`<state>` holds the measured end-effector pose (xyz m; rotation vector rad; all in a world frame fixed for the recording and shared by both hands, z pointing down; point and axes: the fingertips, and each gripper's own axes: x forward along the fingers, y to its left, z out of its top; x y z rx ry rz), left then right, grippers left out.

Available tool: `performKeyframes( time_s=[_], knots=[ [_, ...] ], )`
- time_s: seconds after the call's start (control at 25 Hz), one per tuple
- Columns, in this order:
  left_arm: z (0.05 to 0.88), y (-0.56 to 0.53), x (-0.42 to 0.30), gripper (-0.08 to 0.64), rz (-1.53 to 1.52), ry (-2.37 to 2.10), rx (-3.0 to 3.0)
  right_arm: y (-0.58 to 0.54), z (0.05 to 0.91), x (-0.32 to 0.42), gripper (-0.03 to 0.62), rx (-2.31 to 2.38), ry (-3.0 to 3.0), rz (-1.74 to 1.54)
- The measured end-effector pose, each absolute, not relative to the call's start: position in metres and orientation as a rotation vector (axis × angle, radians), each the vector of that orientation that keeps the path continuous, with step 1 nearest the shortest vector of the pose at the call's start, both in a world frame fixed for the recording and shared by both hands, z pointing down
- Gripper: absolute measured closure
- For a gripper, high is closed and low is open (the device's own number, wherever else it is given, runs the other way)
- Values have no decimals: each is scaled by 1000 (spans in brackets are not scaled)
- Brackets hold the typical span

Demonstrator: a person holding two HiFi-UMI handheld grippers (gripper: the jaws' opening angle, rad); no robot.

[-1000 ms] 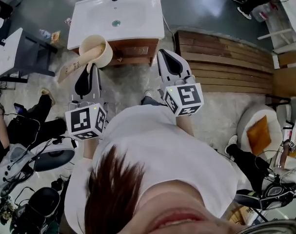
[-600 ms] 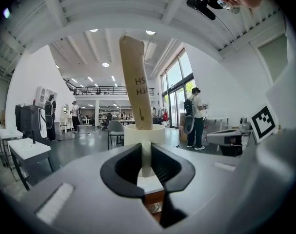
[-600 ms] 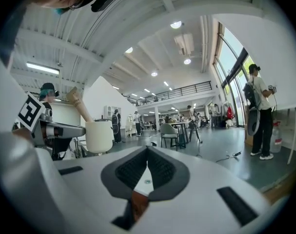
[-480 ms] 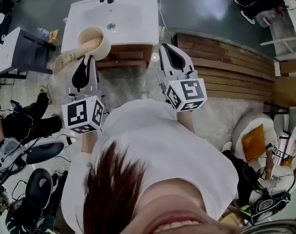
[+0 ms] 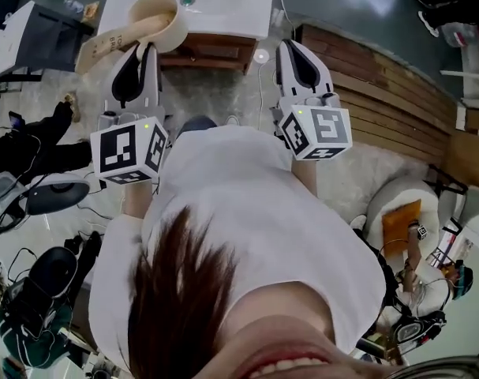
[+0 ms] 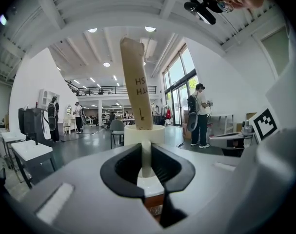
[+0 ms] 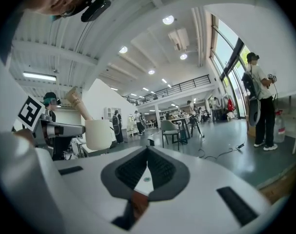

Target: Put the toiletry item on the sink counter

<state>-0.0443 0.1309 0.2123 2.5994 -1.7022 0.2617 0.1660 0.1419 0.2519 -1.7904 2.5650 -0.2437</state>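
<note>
The left gripper is clenched on the near wall of a cream cup, which stands upright over the front left corner of the white sink counter; whether it rests there I cannot tell. A tan tube leans out of the cup. The right gripper is closed on nothing, short of the counter's right end
</note>
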Motion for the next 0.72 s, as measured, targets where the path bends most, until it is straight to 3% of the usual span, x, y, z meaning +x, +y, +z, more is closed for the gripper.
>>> performKeyframes(
  time_s=[0.72],
  knots=[
    [234, 105, -64, 511, 310, -1696, 2561, 116, 280, 150, 588, -1816, 2619, -309]
  ],
)
